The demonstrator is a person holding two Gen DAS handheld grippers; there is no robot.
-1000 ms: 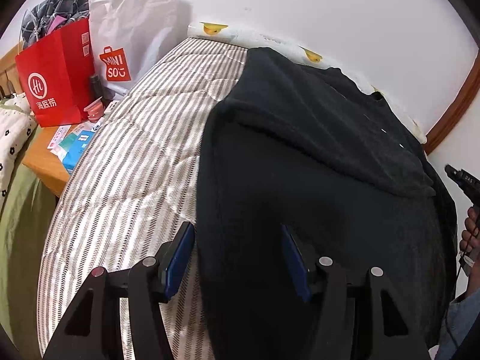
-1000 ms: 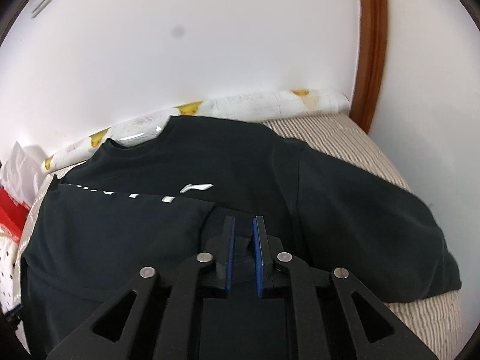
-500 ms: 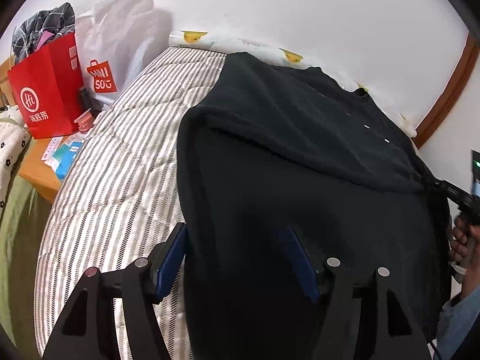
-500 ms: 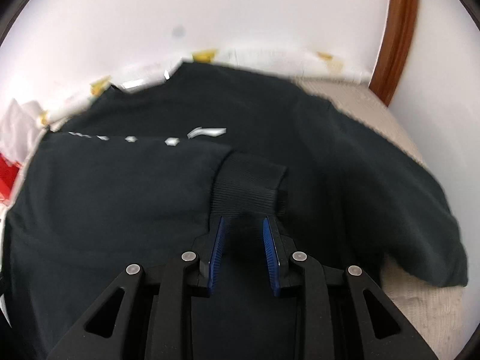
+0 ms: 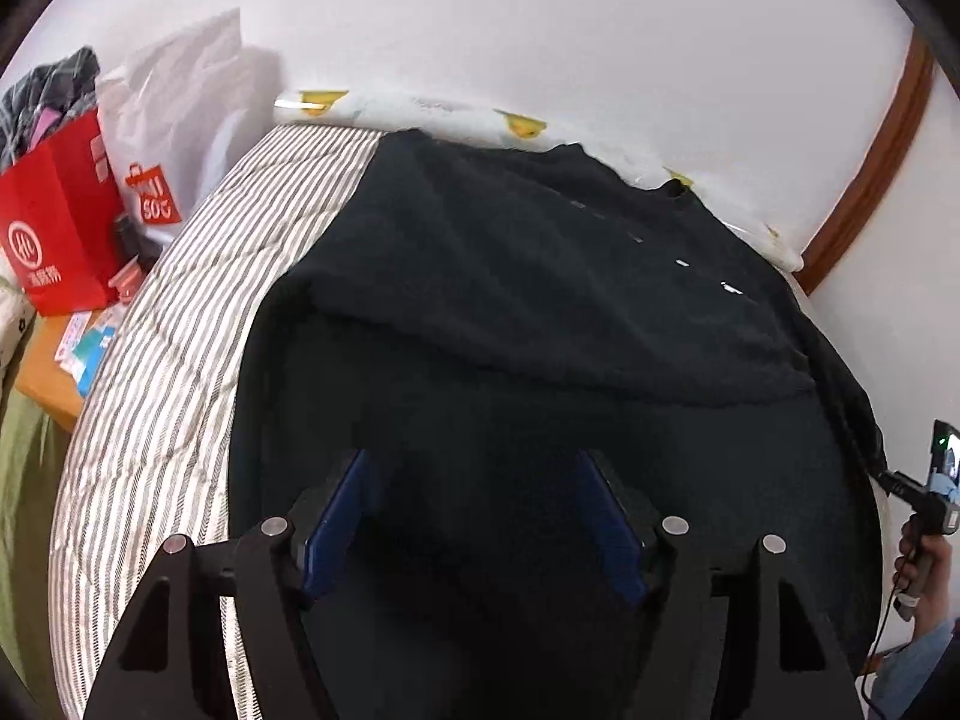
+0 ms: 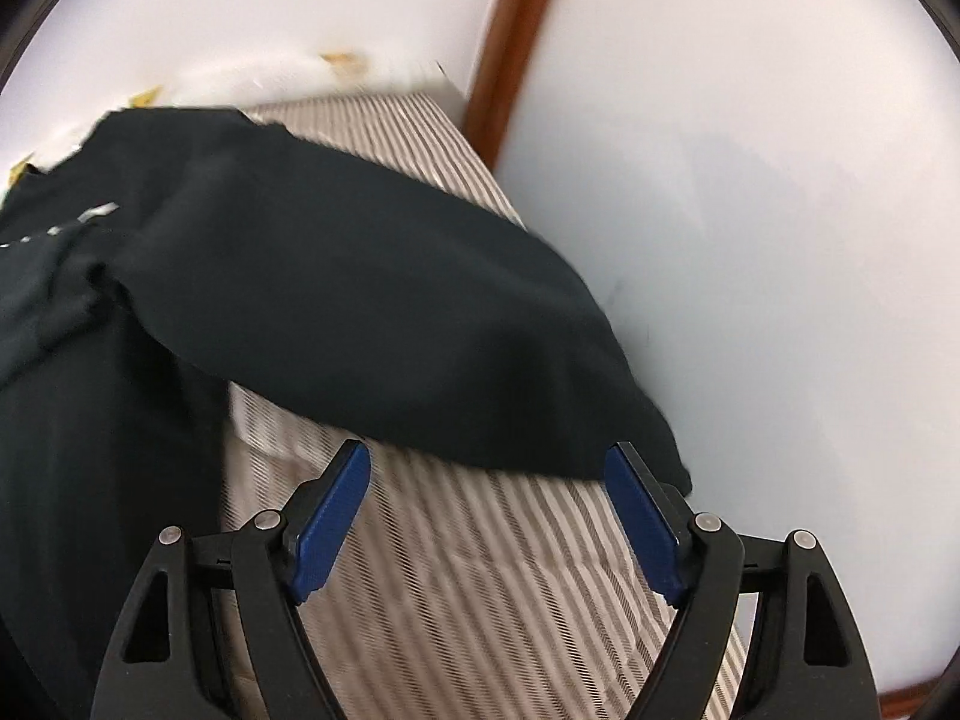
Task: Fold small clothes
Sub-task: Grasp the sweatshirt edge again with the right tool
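Note:
A black long-sleeved top (image 5: 540, 312) lies spread on the striped bed (image 5: 180, 324), one sleeve folded across its body. My left gripper (image 5: 474, 504) is open and empty, its blue pads over the near part of the top. In the right wrist view, the top's other sleeve (image 6: 372, 300) lies out over the striped bed (image 6: 468, 570) toward the wall. My right gripper (image 6: 486, 504) is open and empty just short of that sleeve's near edge. The view is blurred by motion.
A red paper bag (image 5: 57, 228) and a white plastic bag (image 5: 174, 138) stand left of the bed on a wooden stand (image 5: 45, 372). A white wall (image 6: 750, 210) and brown wooden trim (image 6: 510, 36) run close along the bed's right side. A printed pillow (image 5: 420, 108) lies at the back.
My right gripper let go of the folded sleeve cuff, opened wide and swung right toward the other sleeve. My left gripper moved further over the top, still open.

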